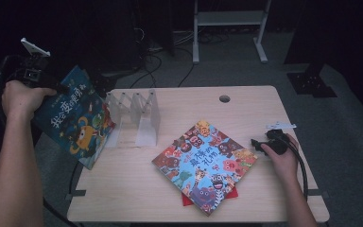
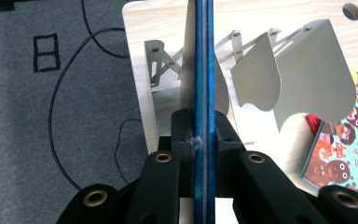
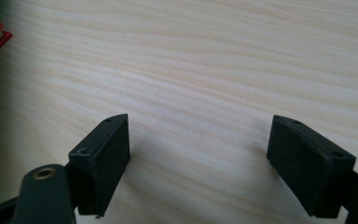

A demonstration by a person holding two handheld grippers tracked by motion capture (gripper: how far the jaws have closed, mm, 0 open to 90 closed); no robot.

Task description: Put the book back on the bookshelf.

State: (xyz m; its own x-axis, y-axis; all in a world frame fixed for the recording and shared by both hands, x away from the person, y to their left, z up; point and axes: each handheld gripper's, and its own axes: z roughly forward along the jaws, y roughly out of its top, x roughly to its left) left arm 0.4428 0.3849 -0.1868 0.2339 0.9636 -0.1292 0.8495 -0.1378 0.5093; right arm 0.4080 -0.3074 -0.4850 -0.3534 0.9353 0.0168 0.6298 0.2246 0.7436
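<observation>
My left gripper (image 1: 59, 88) is shut on a blue picture book (image 1: 78, 118), held in the air off the table's left edge, beside the white metal book rack (image 1: 134, 116). In the left gripper view the book's edge (image 2: 203, 70) runs straight up between the two pads, with the book rack's dividers (image 2: 279, 74) behind it. A second colourful picture book (image 1: 205, 163) lies flat on the table over a red item (image 1: 185, 199). Resting on the table to the right of that book, my right gripper (image 1: 256, 144) is open; its fingers (image 3: 103, 163) stand wide apart over bare wood.
The light wooden table (image 1: 132, 189) has a round cable hole (image 1: 224, 99) near its far edge. Cables trail over the grey carpet (image 1: 170, 66) behind and to the left. A white metal frame (image 1: 229, 28) stands beyond the table.
</observation>
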